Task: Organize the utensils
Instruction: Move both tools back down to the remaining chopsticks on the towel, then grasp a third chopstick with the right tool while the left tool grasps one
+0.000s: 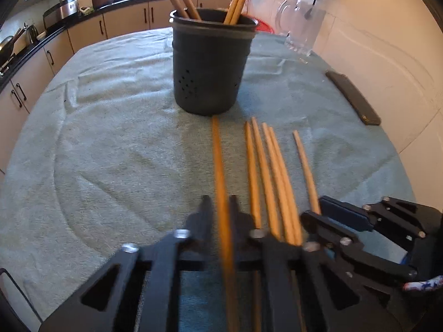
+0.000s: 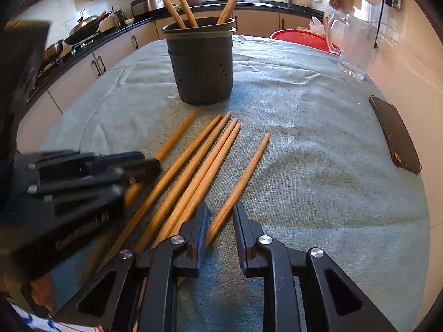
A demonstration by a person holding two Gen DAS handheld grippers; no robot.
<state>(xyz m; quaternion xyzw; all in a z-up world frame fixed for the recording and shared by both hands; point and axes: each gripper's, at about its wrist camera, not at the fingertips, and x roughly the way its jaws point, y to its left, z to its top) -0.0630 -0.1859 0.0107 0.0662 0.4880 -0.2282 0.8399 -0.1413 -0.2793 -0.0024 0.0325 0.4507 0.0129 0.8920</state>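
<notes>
A dark grey utensil holder (image 1: 210,66) (image 2: 202,69) stands on the towel-covered table (image 1: 110,138) with several wooden chopsticks upright in it. More chopsticks (image 1: 265,171) (image 2: 193,166) lie side by side in front of it. My left gripper (image 1: 220,207) (image 2: 149,163) is shut on the leftmost chopstick (image 1: 217,152) (image 2: 177,135), low over the cloth. My right gripper (image 2: 220,218) (image 1: 318,213) straddles the rightmost, separate chopstick (image 2: 243,177) (image 1: 304,166). Its jaws stand a little apart and neither pad presses on the stick.
A clear glass jug (image 1: 301,27) (image 2: 354,47) stands at the table's far right by the wall. A flat dark slab (image 1: 354,99) (image 2: 396,135) lies near the right edge. A red basket (image 2: 301,38) sits behind the table. Kitchen counters with cookware (image 2: 83,27) run along the left.
</notes>
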